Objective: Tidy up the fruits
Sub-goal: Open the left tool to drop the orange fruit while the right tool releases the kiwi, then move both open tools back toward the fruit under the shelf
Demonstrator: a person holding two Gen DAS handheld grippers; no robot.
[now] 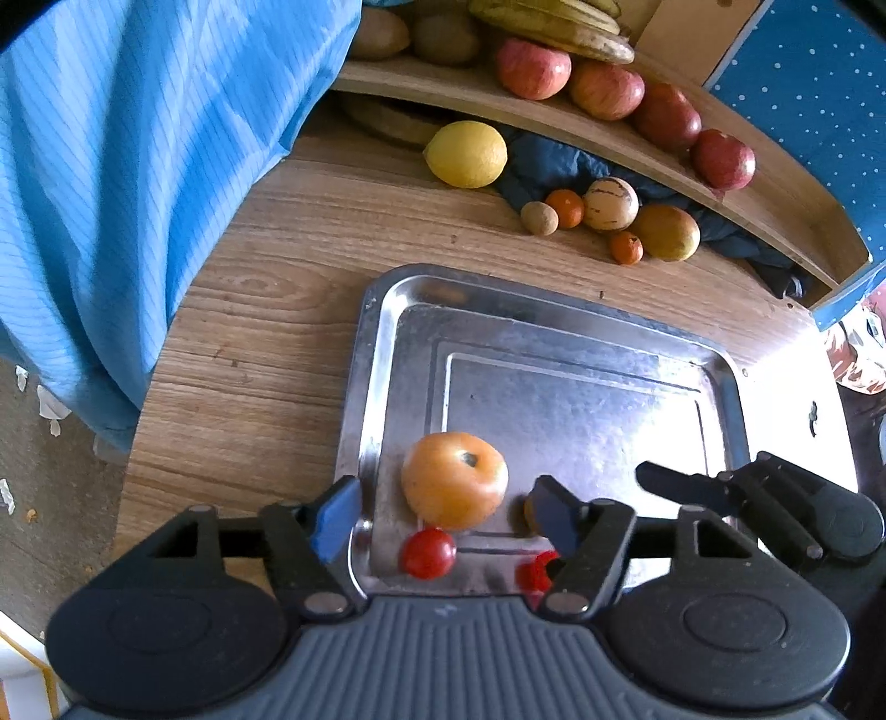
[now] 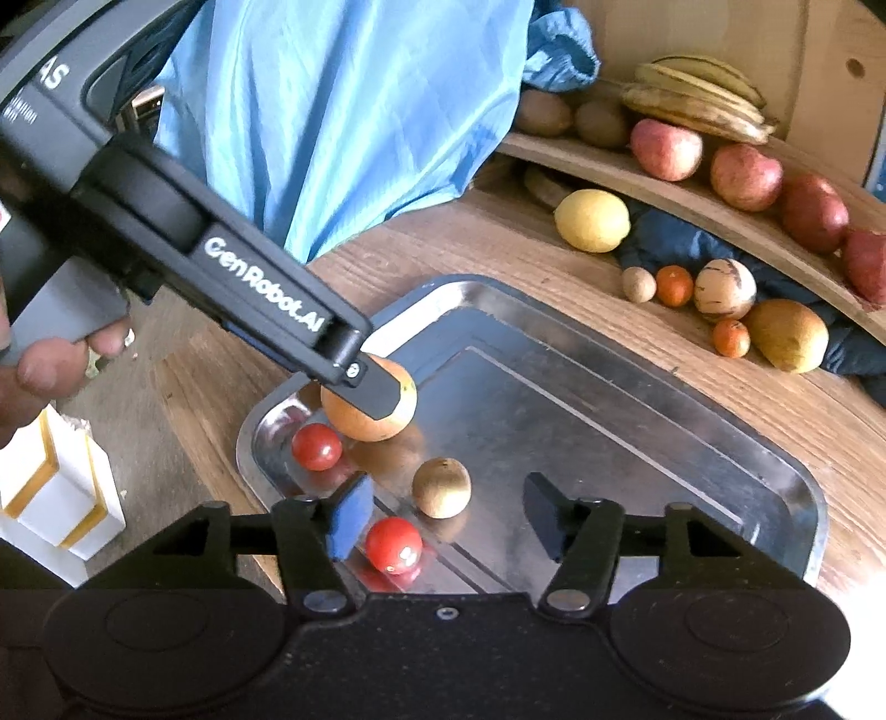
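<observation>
Already the metal tray (image 2: 775, 487) holds an orange tomato (image 1: 454, 479), two cherry tomatoes (image 2: 317, 446) and a brown fruit (image 2: 441, 487).

Left tool (image 1: 443, 518) spread around orange fruit (image 1: 454, 479), steel tray (image 1: 554, 315), cherry tomato (image 1: 427, 553)

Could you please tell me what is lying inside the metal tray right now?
The metal tray holds an orange fruit, two cherry tomatoes and a small brown fruit; the left gripper covers part of the orange fruit.

A: What's hidden?
B: The left hand-held gripper (image 2: 382, 396) covers part of the orange fruit (image 2: 387, 423). In the left wrist view, a finger (image 1: 554, 518) hides most of one cherry tomato (image 1: 534, 573).
A: Cut off?
B: The bananas (image 1: 554, 22), at the top edge.
</observation>
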